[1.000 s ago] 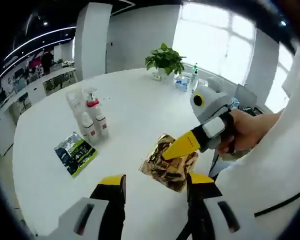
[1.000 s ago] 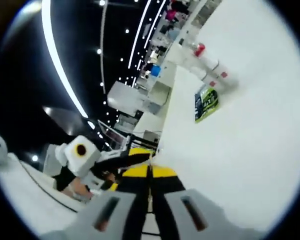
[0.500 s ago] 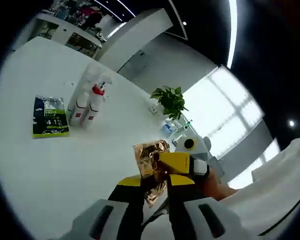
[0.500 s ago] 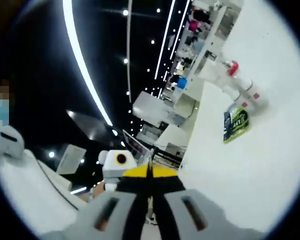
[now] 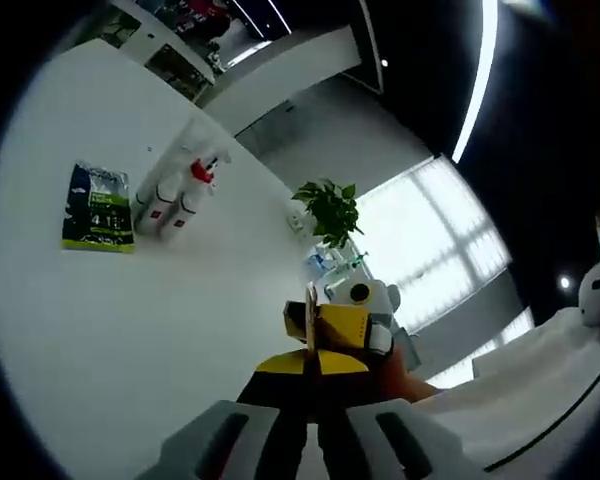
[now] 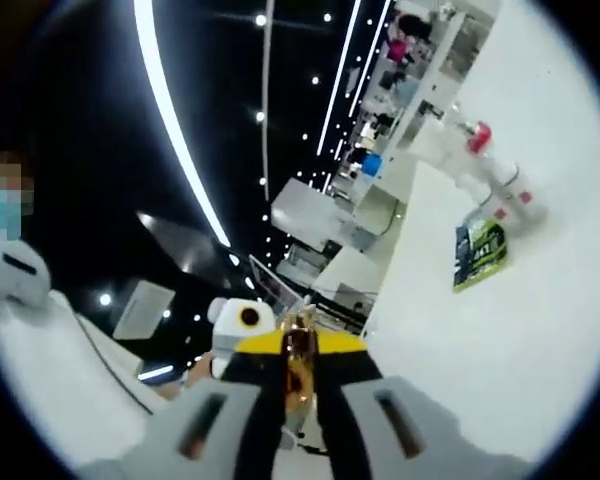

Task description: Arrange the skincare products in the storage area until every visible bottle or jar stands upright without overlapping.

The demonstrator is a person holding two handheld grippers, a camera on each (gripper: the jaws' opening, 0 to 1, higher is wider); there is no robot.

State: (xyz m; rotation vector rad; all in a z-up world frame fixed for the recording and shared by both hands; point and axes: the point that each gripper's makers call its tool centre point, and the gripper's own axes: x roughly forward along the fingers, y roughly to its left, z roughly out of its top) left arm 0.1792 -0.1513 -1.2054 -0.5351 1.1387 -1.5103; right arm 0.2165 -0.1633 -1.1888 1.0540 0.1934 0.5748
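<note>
Tongs, left [image 5: 309, 372]: jaws closed on gold sachet [image 5: 309, 312], seen edge-on. Tongs, right [image 6: 298, 352]: jaws clamped on the same sachet. Two white pump bottles [image 5: 175, 200] stand on white worktop [image 5: 130, 330], just beside green packet [image 5: 96, 208], lying flat.

In the left gripper view, the left gripper [image 5: 310, 368] has its two yellow-tipped jaws pressed together — a thin gold edge is caught between them. Just beyond its tips the right gripper [image 5: 345, 325] comes to meet it, with a hand [image 5: 395, 375] behind it. In the right gripper view, the right gripper [image 6: 298, 360] is also closed on the gold sachet [image 6: 298, 350] — both grippers are raised above the table.
</note>
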